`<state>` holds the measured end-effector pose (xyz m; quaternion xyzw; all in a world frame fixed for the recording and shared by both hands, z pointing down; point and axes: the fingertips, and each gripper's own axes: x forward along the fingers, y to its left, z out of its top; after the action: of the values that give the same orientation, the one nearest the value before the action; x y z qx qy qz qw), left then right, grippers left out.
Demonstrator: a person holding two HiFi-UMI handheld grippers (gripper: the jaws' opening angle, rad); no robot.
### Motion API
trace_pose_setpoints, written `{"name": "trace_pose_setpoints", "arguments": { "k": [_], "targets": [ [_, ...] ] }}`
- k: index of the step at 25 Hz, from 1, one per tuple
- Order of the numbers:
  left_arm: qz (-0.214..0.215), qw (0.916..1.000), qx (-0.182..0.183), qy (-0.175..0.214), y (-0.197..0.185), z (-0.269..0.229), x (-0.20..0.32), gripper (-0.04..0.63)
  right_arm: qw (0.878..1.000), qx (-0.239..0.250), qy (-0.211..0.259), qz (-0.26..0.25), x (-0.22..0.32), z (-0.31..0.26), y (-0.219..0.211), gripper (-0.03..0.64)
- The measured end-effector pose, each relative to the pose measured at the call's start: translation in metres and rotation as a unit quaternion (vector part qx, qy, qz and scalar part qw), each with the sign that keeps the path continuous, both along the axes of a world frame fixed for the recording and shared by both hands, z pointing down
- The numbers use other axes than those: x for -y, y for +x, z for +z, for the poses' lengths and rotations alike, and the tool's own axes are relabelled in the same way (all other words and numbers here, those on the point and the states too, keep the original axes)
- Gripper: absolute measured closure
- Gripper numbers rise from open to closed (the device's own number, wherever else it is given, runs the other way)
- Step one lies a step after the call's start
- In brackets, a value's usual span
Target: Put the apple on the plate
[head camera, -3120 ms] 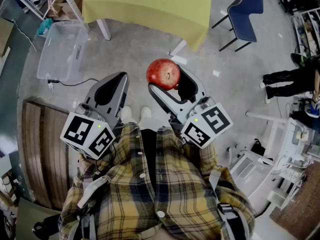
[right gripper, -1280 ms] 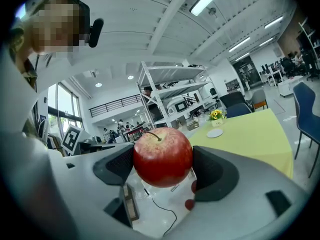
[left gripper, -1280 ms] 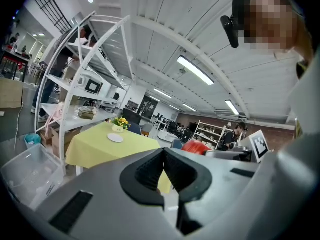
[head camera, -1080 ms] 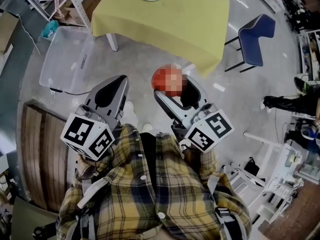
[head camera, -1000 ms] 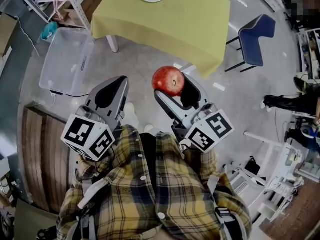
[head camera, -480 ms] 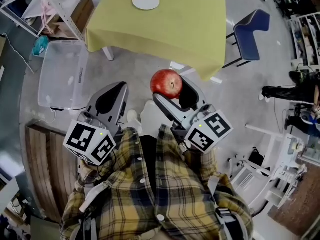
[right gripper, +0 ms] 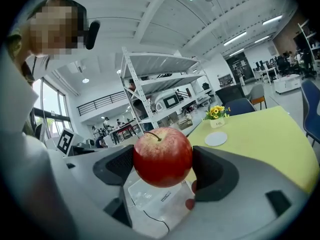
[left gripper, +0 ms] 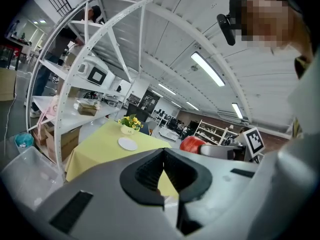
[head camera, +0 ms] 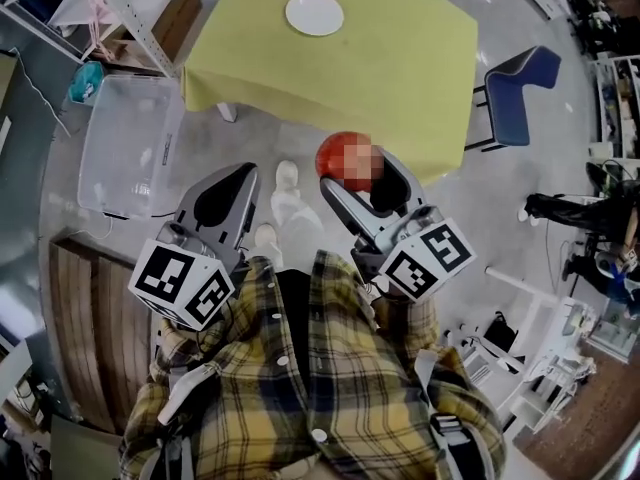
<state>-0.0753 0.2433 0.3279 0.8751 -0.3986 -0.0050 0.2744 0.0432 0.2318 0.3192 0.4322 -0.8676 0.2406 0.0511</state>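
A red apple [head camera: 332, 153] [right gripper: 162, 156] is held off the floor, with my right gripper [head camera: 352, 166] [right gripper: 162, 160] shut on it from both sides. The white plate [head camera: 314, 13] [right gripper: 216, 138] lies empty on the yellow-clothed table [head camera: 400, 68], well ahead of the apple. My left gripper [head camera: 240, 174] [left gripper: 164, 157] is shut on nothing, level with the right one and to its left. From the left gripper view the apple [left gripper: 192, 144] shows at right and the plate [left gripper: 128, 143] on the table beyond.
A clear plastic bin [head camera: 125, 128] sits on the floor left of the table. A blue chair [head camera: 520, 73] stands at the table's right. A white shelf rack [head camera: 130, 8] is at far left. A pot of yellow flowers [right gripper: 216, 115] stands behind the plate.
The table and plate have come nearer and lower in the head view as the person walks toward them. Both grippers keep their pose, the apple still held.
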Motion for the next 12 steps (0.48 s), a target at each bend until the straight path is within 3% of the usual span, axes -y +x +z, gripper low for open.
{"name": "trace_pose_setpoints", "arguments": {
  "k": [12],
  "targets": [
    [-0.03,0.9993,0.0,0.021,0.025,-0.028,0.118,0.588,0.999,-0.002,0.016,-0.029,0.119,-0.023,0.027,0.253]
  ]
}}
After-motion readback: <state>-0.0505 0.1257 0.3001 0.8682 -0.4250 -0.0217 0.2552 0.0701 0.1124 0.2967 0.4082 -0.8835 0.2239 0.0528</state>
